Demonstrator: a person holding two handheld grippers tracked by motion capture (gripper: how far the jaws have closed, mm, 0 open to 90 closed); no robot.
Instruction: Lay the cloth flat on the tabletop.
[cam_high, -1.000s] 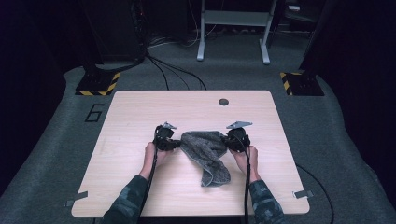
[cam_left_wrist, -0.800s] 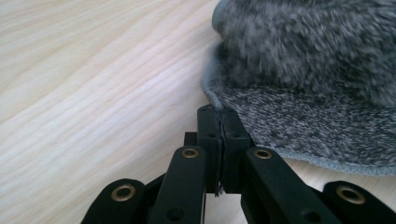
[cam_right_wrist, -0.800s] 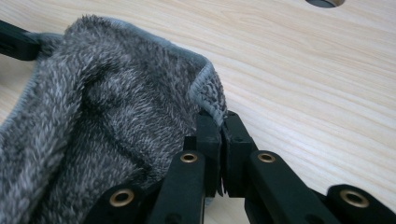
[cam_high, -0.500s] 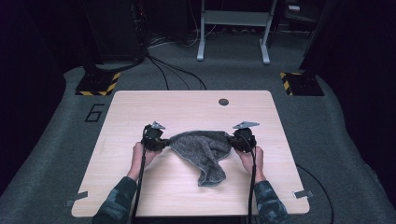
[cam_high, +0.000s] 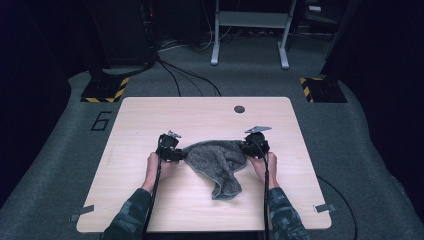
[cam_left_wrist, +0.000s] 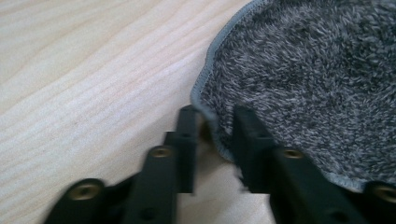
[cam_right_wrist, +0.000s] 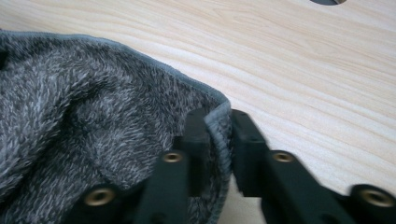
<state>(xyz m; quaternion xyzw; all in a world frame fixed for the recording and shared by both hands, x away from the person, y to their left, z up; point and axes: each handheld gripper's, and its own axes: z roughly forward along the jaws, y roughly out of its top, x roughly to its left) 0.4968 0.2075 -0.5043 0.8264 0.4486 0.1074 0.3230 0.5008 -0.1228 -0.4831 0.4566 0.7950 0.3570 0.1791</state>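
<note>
The left claw (cam_left_wrist: 212, 123) has the towel (cam_high: 217, 160)'s piped hem running between its two black jaws, and those jaws have just been opening: in the left gripper view a gap shows between the left jaw and the hem, so the grasp looks slack and is probably letting go. The right claw (cam_right_wrist: 218, 128) has also just been easing apart, though less; in the right gripper view a corner of the grey towel stands folded up between its jaws, which look closed on it. Between the two claws the towel lies on the bench (cam_high: 150, 115), its upper edge stretched from the left claw (cam_high: 176, 154) to the right claw (cam_high: 248, 148), while a loose tail hangs crumpled toward the person's side, so the cloth is spread only along one edge. Judged from this, the work in hand is laying the towel out flat. The risk is uneven release: if the left side drops first while the right corner is pinched, any pull from the right hand (cam_high: 262, 165) would drag the towel sideways and bunch it again. The fluffy pile could also snag on a jaw as it lifts away and flip the corner over. The dark round spot (cam_high: 239, 109) near the bench's far edge lies well apart.
</note>
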